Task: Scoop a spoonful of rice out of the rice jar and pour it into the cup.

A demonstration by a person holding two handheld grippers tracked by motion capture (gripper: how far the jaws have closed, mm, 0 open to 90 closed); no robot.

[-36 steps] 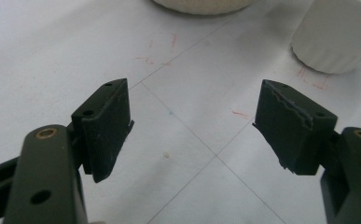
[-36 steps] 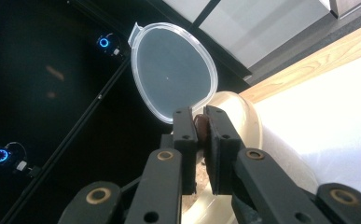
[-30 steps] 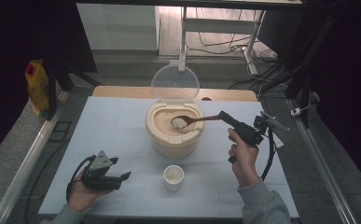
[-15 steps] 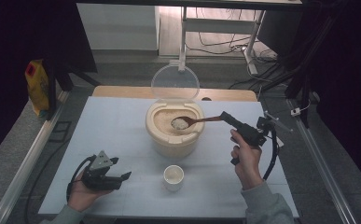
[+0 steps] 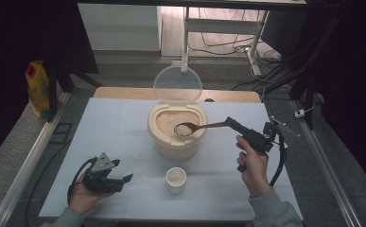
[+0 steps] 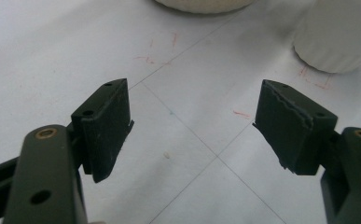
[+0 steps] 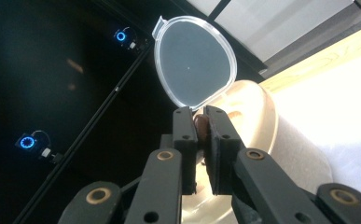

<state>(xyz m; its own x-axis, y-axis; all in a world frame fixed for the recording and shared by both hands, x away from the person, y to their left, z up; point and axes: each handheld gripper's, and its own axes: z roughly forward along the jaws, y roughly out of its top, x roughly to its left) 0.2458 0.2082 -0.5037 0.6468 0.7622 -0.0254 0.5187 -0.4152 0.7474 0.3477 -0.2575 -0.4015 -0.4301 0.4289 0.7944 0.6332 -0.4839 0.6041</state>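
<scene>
Nearest to me, my left hand-held gripper (image 5: 124,179) rests low on the pale grey surface (image 5: 109,127) at the front left, its jaws spread wide with nothing between them; in the left gripper view I see bare sheet with thin crossing lines and faint red marks between the pads (image 6: 108,126). Just ahead of it to the right stands the small white ribbed cup (image 5: 176,179), whose side also shows at the top right of the left gripper view (image 6: 336,37).

On the other side, my right hand-held gripper (image 5: 229,123) is pressed together on the handle of the brown wooden spoon (image 5: 204,126). The spoon's bowl carries a heap of white rice (image 5: 183,129) and hangs above the open mouth of the cream round plastic rice container (image 5: 176,142), which sits mid-surface beyond the cup.

Behind that, the container's clear hinged lid (image 5: 177,85) stands upright, also seen past the clamped jaws in the right gripper view (image 7: 197,60).

At the far left, off the surface, stands a yellow bag (image 5: 38,87).
</scene>
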